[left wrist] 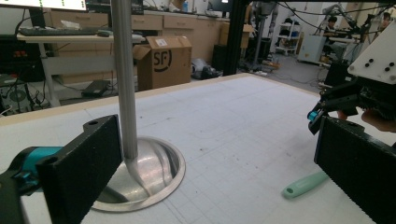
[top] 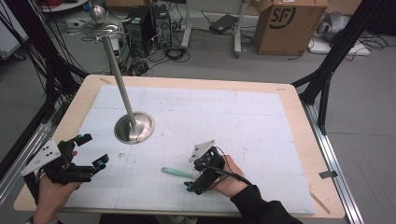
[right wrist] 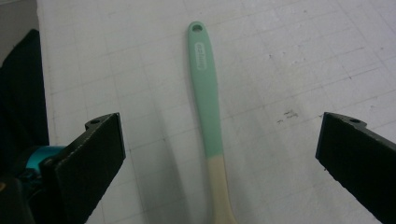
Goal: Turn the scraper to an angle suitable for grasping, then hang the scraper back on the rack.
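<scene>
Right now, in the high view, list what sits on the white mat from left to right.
left gripper → metal stand → green-handled utensil → right gripper, held over that utensil's right end.

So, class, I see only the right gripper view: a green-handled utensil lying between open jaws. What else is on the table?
Observer: A metal stand, a tall pole on a round dished base, stands on the white mat, up and left of the utensil in the high view.
Operator: And on the other side?
Observer: The left gripper is open with nothing between its pads, near the table's left edge, apart from the stand.
</scene>
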Available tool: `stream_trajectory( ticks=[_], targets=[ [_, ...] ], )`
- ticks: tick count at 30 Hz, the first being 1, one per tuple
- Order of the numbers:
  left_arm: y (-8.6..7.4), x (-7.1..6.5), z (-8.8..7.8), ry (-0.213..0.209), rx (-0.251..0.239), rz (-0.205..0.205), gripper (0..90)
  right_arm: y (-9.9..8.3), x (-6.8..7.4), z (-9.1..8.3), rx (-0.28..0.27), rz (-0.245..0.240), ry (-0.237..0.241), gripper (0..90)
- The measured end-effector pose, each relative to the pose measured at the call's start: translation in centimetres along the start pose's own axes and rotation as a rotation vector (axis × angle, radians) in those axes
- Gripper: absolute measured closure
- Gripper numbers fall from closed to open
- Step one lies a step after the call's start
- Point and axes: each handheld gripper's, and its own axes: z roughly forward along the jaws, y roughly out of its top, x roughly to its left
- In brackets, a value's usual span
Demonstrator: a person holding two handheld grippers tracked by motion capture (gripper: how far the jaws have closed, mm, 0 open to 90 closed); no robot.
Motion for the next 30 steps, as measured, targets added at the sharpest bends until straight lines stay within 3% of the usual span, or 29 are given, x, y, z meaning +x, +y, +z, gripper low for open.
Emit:
stream_trajectory(
  ticks=[7, 13, 15, 17, 18, 21, 26, 30],
  targets=[
    [-0.2, -0.2, 0.0, -0.001, 0.008, 0.004, 1.7, 0.9, 0.0, 0.3, 0.065, -0.051, 0.020, 5.6],
    [-0.3, -0.1, -0.5, 0.010, 0.004, -0.005, 1.7, 1.4, -0.6, 1.0, 0.140, -0.042, 0.030, 15.0],
    [-0.3, -0.1, -0.5, 0.009, 0.007, -0.003, 1.7, 1.5, -0.8, 1.3, 0.164, -0.040, 0.016, 15.6],
    [-0.1, -0.1, -0.4, 0.007, 0.000, -0.004, 1.7, 1.6, -0.9, 1.4, 0.179, -0.048, -0.033, 17.4],
    [0.0, -0.2, -0.3, 0.004, 0.000, 0.001, 1.7, 1.7, -0.9, 1.4, 0.183, -0.048, -0.050, 20.4],
    [-0.1, -0.2, -0.1, 0.000, 0.005, 0.002, 1.7, 1.8, -0.9, 1.7, 0.208, -0.040, -0.019, 28.7],
    [-0.1, -0.2, 0.0, -0.002, 0.009, 0.003, 1.7, 2.0, -0.6, 2.3, 0.311, -0.064, 0.001, 46.6],
    [0.0, -0.2, -0.2, 0.002, 0.001, 0.003, 1.7, 2.3, -0.4, 2.1, 0.333, -0.078, 0.012, 56.8]
  ],
)
